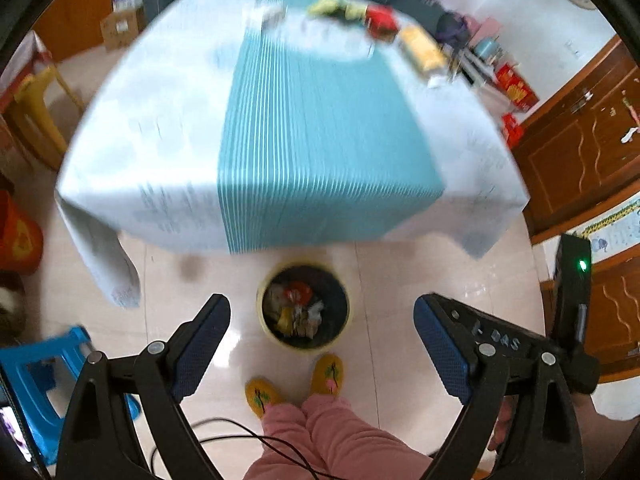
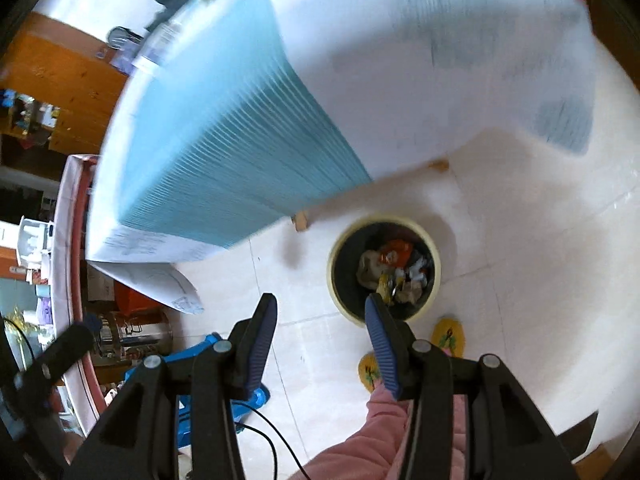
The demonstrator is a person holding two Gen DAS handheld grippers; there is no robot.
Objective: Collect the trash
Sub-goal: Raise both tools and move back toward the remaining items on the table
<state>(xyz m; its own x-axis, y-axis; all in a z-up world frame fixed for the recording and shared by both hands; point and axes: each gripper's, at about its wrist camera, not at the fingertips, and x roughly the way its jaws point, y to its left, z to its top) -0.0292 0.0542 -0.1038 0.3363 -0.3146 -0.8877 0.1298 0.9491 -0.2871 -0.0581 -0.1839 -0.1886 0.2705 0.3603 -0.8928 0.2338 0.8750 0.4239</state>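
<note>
Between my left gripper's (image 1: 322,344) fingers I've got the bin (image 1: 304,306) dead center on the floor, wrappers piled inside, nothing pinched, jaws spread wide. Right gripper (image 2: 320,336) is gaping too and empty, with the bin (image 2: 384,270) just past its right finger. Beyond both sets of fingers sits the table (image 1: 280,120), more trash (image 1: 380,30) blurry at its far edge.

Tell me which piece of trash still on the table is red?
The red packet, on the table's far side, between the yellow-green wrappers and the long orange packet. The others aren't red.
</note>
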